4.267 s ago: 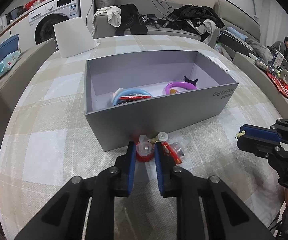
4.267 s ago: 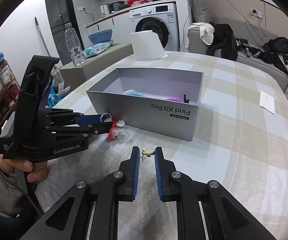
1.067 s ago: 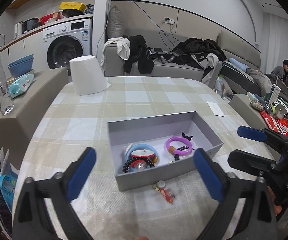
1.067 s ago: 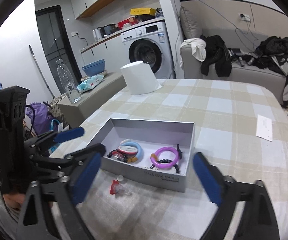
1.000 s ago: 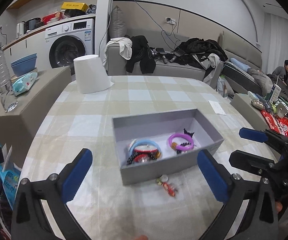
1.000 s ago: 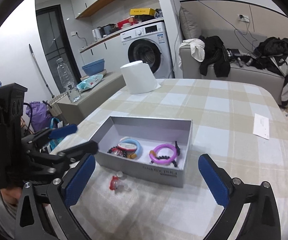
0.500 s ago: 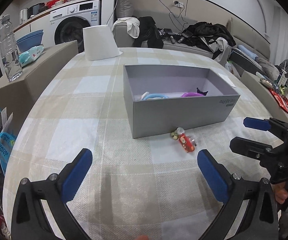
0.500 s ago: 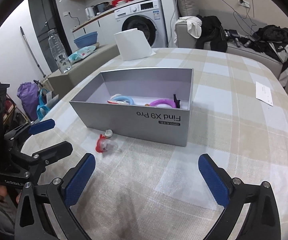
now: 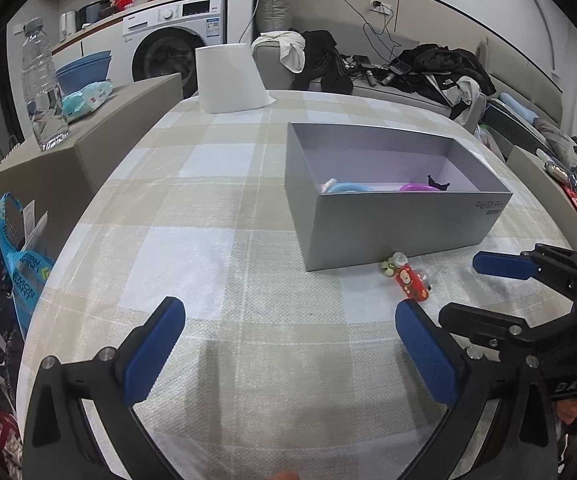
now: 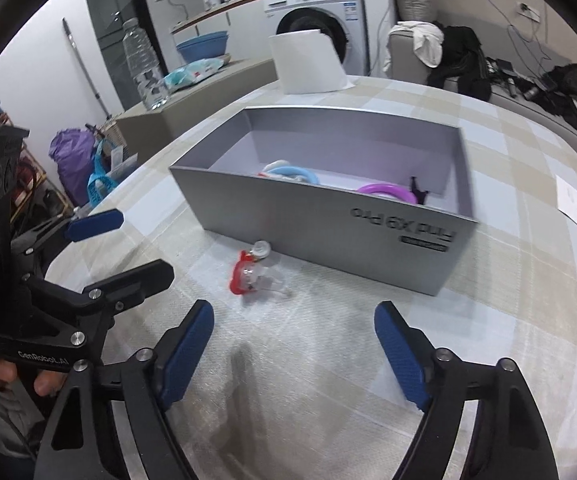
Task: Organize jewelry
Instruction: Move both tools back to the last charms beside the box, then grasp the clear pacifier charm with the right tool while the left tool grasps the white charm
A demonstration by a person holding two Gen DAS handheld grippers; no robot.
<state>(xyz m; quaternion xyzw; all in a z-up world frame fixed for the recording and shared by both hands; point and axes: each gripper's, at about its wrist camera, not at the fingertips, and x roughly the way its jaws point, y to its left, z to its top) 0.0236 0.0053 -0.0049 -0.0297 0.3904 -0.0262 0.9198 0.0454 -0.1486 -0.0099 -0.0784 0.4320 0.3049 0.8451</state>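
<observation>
A grey open box [image 9: 400, 224] [image 10: 328, 224] stands on the checked tablecloth. Inside lie a blue bangle [image 9: 346, 188] [image 10: 294, 172], a purple bangle [image 9: 418, 188] [image 10: 386, 192] and a small black piece [image 9: 438, 182] [image 10: 418, 192]. A red and clear trinket [image 9: 408, 276] [image 10: 250, 274] lies on the cloth just in front of the box. My left gripper [image 9: 288, 354] is open and empty, low over the cloth, left of the trinket. My right gripper [image 10: 294, 354] is open and empty, near the trinket.
A white upturned paper cone [image 9: 230, 78] [image 10: 308, 62] stands at the table's far edge. A water bottle [image 9: 44, 88] stands on a side counter to the left. A white card [image 10: 572, 200] lies on the cloth right of the box. A sofa with clothes is behind.
Both grippers have come down from high above the table to just over the cloth in front of the box. Both stay wide open. The trinket has not moved.
</observation>
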